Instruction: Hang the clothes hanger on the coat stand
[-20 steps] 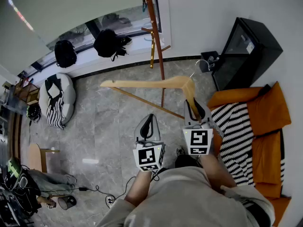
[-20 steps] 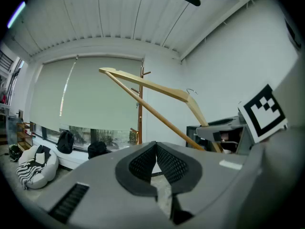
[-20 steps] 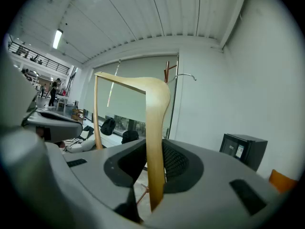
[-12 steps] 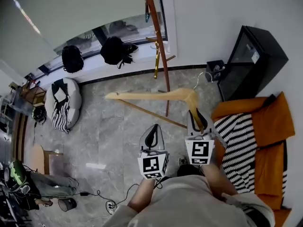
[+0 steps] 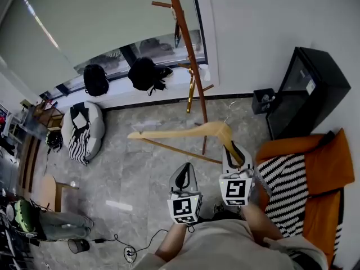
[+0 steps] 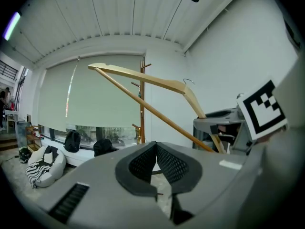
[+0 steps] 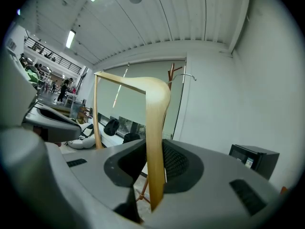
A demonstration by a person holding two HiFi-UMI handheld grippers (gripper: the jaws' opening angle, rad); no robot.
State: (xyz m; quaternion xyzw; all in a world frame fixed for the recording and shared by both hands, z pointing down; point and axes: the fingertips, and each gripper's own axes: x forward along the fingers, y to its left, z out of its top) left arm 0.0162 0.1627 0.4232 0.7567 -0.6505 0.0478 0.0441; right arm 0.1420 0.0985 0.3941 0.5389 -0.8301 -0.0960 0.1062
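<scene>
My right gripper (image 5: 234, 151) pinches the wooden clothes hanger (image 5: 180, 133) at one arm's end, holding it aloft short of the coat stand (image 5: 184, 35). My left gripper (image 5: 182, 173) is pressed together, empty. The wood looks stiff, light and smooth, so it could pivot; I'd say gripping nearer the hook would be steadier.

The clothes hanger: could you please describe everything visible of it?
The clothes hanger is pale wood: two sloping shoulder arms, a thinner straight bar beneath, and a thin metal hook at the top. The right gripper clamps one shoulder arm near its end, holding it in the air with the far arm pointing left. Nothing else touches it; it is not yet on the coat stand.
</scene>
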